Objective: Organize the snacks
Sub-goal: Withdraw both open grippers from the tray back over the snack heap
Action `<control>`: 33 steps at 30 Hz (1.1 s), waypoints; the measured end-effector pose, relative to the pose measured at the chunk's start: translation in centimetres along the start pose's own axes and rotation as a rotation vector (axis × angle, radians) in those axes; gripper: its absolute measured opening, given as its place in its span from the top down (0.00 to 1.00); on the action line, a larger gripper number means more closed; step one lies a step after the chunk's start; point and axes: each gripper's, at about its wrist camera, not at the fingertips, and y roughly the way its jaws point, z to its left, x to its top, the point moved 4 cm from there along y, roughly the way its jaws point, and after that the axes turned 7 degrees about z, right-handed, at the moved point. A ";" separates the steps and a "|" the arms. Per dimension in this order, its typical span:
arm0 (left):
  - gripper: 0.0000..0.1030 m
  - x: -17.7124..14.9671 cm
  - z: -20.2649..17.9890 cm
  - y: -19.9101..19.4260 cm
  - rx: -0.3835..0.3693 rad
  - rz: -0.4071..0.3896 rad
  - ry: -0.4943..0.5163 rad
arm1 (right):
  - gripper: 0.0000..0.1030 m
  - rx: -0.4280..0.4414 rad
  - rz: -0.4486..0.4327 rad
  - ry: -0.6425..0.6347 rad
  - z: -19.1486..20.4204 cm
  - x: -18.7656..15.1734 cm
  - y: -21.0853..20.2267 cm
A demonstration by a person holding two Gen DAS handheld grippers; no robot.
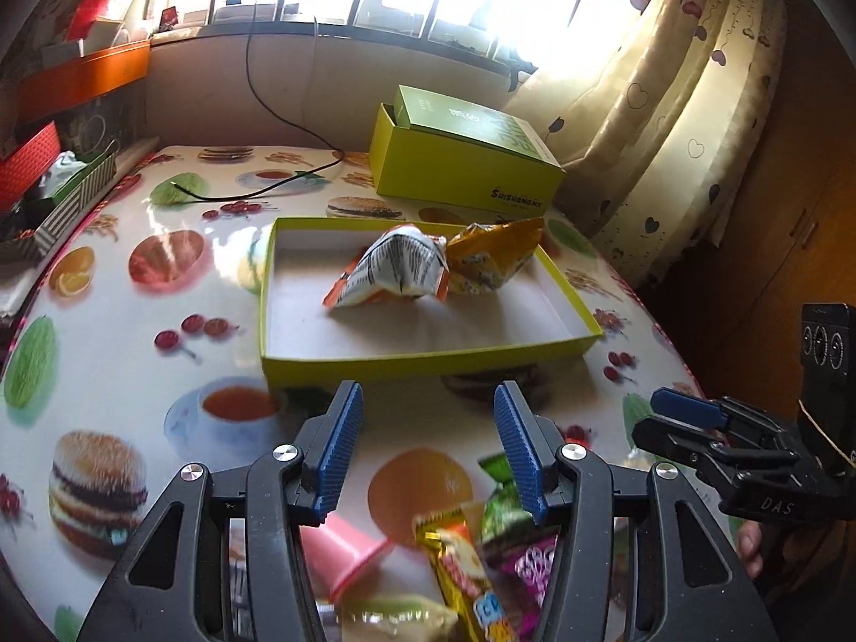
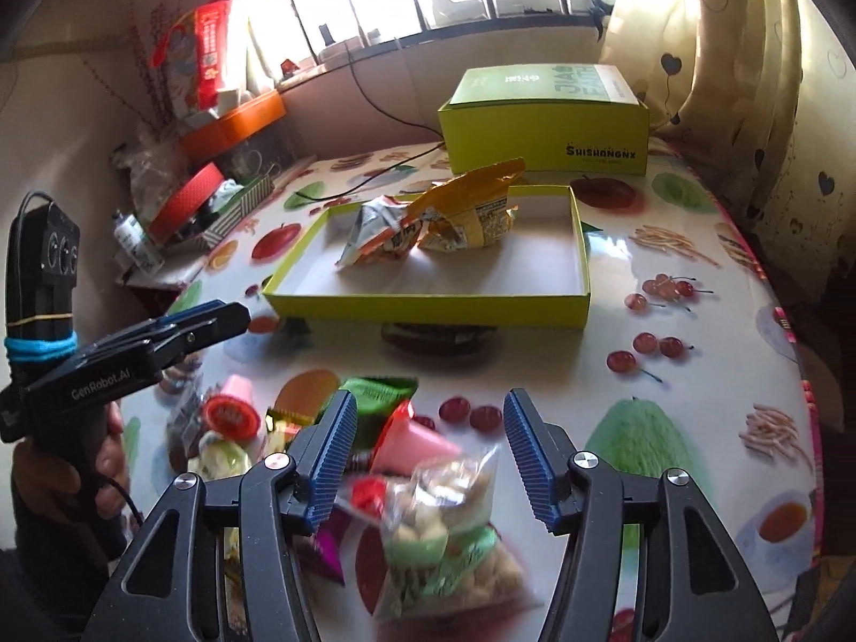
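Observation:
A shallow yellow-green box tray (image 1: 428, 362) (image 2: 428, 304) lies mid-table and holds a white-orange snack bag (image 1: 398, 273) (image 2: 374, 238) and a yellow snack bag (image 1: 495, 257) (image 2: 471, 208). My left gripper (image 1: 428, 401) is open and empty, above a pile of loose snacks: a pink cup (image 1: 348, 551), a yellow-red bar (image 1: 465, 567), a green packet (image 1: 500, 508). My right gripper (image 2: 430, 406) is open and empty, above a clear bag of nuts (image 2: 444, 524) and a pink cup (image 2: 412, 444). Each gripper shows in the other's view, the right one (image 1: 674, 417) and the left one (image 2: 224, 315).
A closed yellow-green box (image 1: 465, 166) (image 2: 545, 123) stands behind the tray, by the curtain. A black cable (image 1: 257, 190) crosses the far table. Red and striped boxes (image 2: 214, 203) clutter the left edge. The table (image 2: 695, 374) has a fruit-print cloth.

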 end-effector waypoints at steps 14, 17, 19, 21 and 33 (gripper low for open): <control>0.49 -3.9 -0.4 -2.8 0.006 -0.021 0.002 | 0.45 -0.069 -0.015 -0.067 1.4 -3.8 -2.2; 0.49 -4.6 -0.4 -3.1 -0.001 -0.021 0.006 | 0.45 -0.074 -0.015 -0.066 1.4 -4.4 -2.4; 0.49 -5.0 -0.4 -3.2 0.001 -0.020 0.004 | 0.45 -0.075 -0.012 -0.062 1.3 -4.6 -2.5; 0.49 -5.3 -0.3 -3.3 0.006 -0.019 0.002 | 0.45 -0.075 -0.009 -0.060 1.3 -4.8 -2.5; 0.49 -6.3 0.5 -3.6 0.027 -0.004 -0.024 | 0.45 -0.074 -0.003 -0.060 1.1 -5.2 -2.5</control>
